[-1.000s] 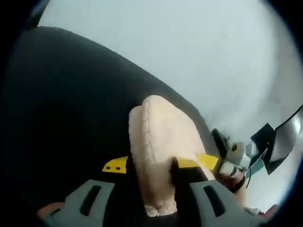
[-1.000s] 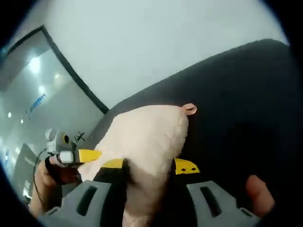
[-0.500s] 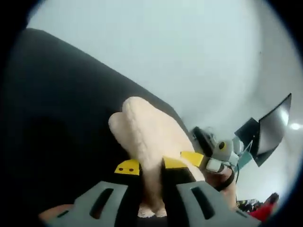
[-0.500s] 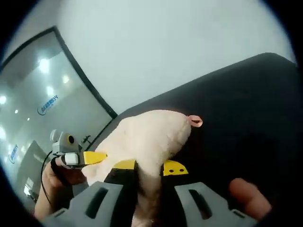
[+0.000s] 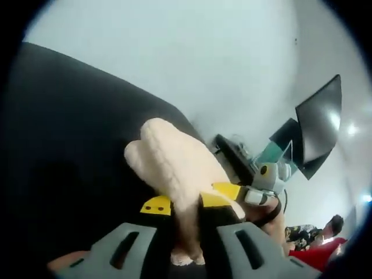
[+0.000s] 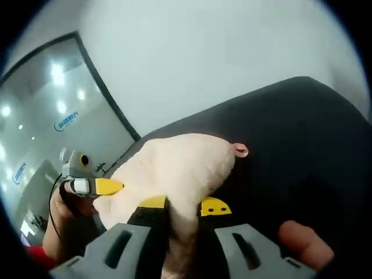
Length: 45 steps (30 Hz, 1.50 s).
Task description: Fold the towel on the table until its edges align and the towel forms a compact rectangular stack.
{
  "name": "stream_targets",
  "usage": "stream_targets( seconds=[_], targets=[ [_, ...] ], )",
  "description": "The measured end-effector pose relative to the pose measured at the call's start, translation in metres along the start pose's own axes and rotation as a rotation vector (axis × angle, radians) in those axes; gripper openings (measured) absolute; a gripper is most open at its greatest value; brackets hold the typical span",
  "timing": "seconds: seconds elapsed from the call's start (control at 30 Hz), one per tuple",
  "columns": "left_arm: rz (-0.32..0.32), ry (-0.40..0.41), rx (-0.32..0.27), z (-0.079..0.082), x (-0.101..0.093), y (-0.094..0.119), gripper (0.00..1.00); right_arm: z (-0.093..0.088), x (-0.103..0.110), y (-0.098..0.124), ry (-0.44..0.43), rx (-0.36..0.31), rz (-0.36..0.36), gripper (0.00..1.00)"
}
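Note:
A cream fluffy towel is lifted off the black table and bunched between both grippers. In the left gripper view my left gripper is shut on the towel's near edge, the cloth running up and away from the jaws. My right gripper comes in from the right, held by a hand. In the right gripper view my right gripper is shut on the towel, whose small pink loop tag sticks out to the right. The left gripper shows at the left, held by a hand.
A pale wall rises behind the table. Dark panels stand at the right of the left gripper view, with a person in red below. A glass wall with ceiling lights fills the left of the right gripper view. A fingertip shows low right.
Both jaws have closed tighter on the towel since the earliest frames. Both views have tilted, bringing more of the room's background into sight; the towel stays bunched between the grippers.

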<state>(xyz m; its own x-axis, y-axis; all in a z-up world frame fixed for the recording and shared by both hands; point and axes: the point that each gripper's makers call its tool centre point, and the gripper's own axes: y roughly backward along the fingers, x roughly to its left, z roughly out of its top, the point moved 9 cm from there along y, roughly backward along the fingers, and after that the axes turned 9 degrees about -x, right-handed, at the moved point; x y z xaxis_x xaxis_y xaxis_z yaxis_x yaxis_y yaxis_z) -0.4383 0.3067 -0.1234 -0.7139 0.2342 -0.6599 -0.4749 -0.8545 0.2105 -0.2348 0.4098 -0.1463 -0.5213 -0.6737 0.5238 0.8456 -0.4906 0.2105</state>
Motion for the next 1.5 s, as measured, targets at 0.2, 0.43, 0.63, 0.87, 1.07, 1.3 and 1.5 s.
stream_targets(
  seconds=[0.2,0.43,0.63,0.87,1.07,1.3,1.5],
  targets=[
    [-0.005,-0.043,0.029,-0.025,-0.014,0.007,0.19,-0.015,0.001,0.018,-0.001,-0.002,-0.005,0.16],
    [0.002,-0.107,0.016,-0.042,-0.010,0.016,0.21,-0.029,-0.006,0.014,0.135,0.000,-0.004,0.21],
    [0.019,-0.133,-0.052,-0.048,0.011,0.022,0.35,-0.037,0.000,0.028,0.255,-0.086,-0.008,0.40],
    [-0.015,-0.437,-0.118,-0.038,0.024,0.044,0.46,-0.028,-0.010,0.053,0.471,-0.138,0.072,0.45],
    [-0.080,-0.599,-0.126,-0.030,0.039,0.055,0.46,-0.027,-0.030,0.073,0.589,-0.174,0.153,0.43],
    [-0.077,-0.846,-0.062,-0.031,0.068,0.079,0.41,-0.033,-0.061,0.094,0.695,-0.138,0.180,0.38],
    [-0.175,-0.750,-0.221,-0.024,0.065,0.098,0.38,-0.008,-0.048,0.087,0.680,-0.257,0.236,0.28]
  ],
)
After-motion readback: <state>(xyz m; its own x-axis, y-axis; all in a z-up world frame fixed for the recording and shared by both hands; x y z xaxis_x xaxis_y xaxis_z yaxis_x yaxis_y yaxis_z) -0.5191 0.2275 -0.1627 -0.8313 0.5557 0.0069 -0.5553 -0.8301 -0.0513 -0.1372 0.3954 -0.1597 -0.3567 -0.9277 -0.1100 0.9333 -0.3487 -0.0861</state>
